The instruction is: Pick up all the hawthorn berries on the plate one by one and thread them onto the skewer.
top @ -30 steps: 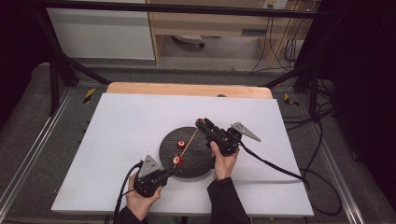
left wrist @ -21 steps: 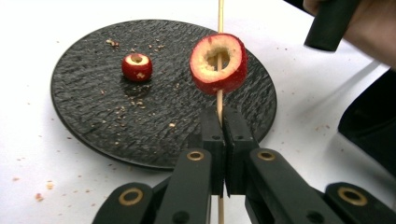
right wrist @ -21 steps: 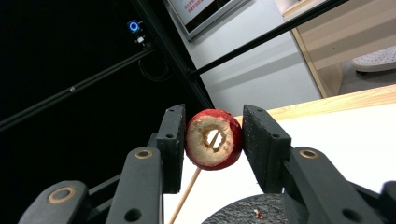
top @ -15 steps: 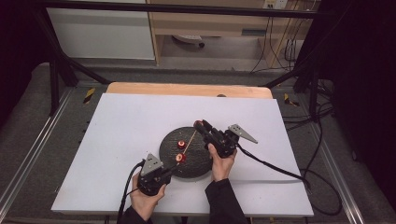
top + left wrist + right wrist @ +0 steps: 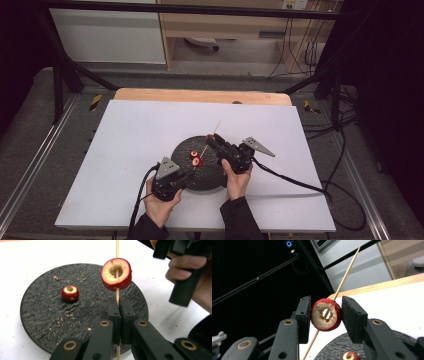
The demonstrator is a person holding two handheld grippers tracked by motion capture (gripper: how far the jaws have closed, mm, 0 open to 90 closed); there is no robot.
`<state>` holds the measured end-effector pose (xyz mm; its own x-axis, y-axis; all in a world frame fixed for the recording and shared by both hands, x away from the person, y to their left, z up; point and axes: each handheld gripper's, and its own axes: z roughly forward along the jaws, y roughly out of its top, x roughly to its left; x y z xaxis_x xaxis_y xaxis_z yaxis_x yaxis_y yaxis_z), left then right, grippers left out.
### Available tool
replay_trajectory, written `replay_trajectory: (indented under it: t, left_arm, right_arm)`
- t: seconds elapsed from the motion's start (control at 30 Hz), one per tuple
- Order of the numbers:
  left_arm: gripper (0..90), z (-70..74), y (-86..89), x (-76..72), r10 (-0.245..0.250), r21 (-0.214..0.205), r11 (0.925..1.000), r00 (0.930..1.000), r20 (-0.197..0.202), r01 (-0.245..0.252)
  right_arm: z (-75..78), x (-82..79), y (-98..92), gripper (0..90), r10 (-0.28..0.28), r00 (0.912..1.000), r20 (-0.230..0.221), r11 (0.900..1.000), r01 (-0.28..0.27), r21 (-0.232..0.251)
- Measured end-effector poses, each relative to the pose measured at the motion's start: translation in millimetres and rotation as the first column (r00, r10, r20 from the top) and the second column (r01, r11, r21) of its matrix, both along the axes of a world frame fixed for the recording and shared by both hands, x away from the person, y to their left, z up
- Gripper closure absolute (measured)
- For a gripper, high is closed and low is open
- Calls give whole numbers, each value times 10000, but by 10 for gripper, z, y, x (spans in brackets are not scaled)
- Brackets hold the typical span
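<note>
Right tongs, cored fruit: perhaps higher up skewer.

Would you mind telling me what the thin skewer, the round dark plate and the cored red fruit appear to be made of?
The thin pale skewer looks like bamboo or wood: matt, tan, straight. The round dark plate looks like slate or a stone-look ceramic: black, with a rough rippled surface. The cored red fruit on the skewer has glossy red skin and pale crumbly flesh, perhaps hawthorn; a second red fruit lies on the plate among crumbs.

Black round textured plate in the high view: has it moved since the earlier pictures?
No. The black round textured plate keeps its place on the white board.
</note>
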<state>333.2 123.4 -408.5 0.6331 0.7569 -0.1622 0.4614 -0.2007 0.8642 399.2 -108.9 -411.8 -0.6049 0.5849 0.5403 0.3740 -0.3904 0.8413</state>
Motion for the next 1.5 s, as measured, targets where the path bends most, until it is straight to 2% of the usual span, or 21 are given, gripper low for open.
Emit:
replay_trajectory:
  t: [0.37, 0.7, 0.87, 1.03, 1.23, 1.33, 1.5]
  left_arm:
    - [882, 16, -37, 56, -203, 17, 9998, 9998, 77, 203]
    - [881, 0, 3, 71, -420, 99, 9991, 9990, 119, 419]
    - [881, -7, 88, 64, -355, 198, 9992, 9993, 153, 352]
    - [881, -43, 217, 57, -343, 356, 9988, 9994, 39, 342]
    - [880, -81, 386, 38, -421, 604, 9973, 9991, -11, 421]
    - [879, -89, 482, 14, -547, 796, 9953, 9985, 18, 544]
    - [879, -115, 670, -36, -567, 994, 9934, 9984, -47, 568]
  right_arm:
    - [-55, -96, 29, 608, 370, 9992, -152, 9989, -374, -276]
    - [-58, -96, 21, 599, 626, 9974, -357, 9965, -645, -529]
    - [-12, -110, -33, 518, 663, 9968, -449, 9950, -695, -722]
    - [22, -114, -118, 383, 736, 9956, -585, 9887, -806, -1265]
    - [17, -97, -186, 188, 846, 9936, -750, 9720, -989, -2133]
    - [16, -93, -204, 135, 936, 9913, -927, 9611, -1142, -2516]
    - [6, -88, -235, 71, 1171, 9871, -1095, 9288, -1479, -3397]
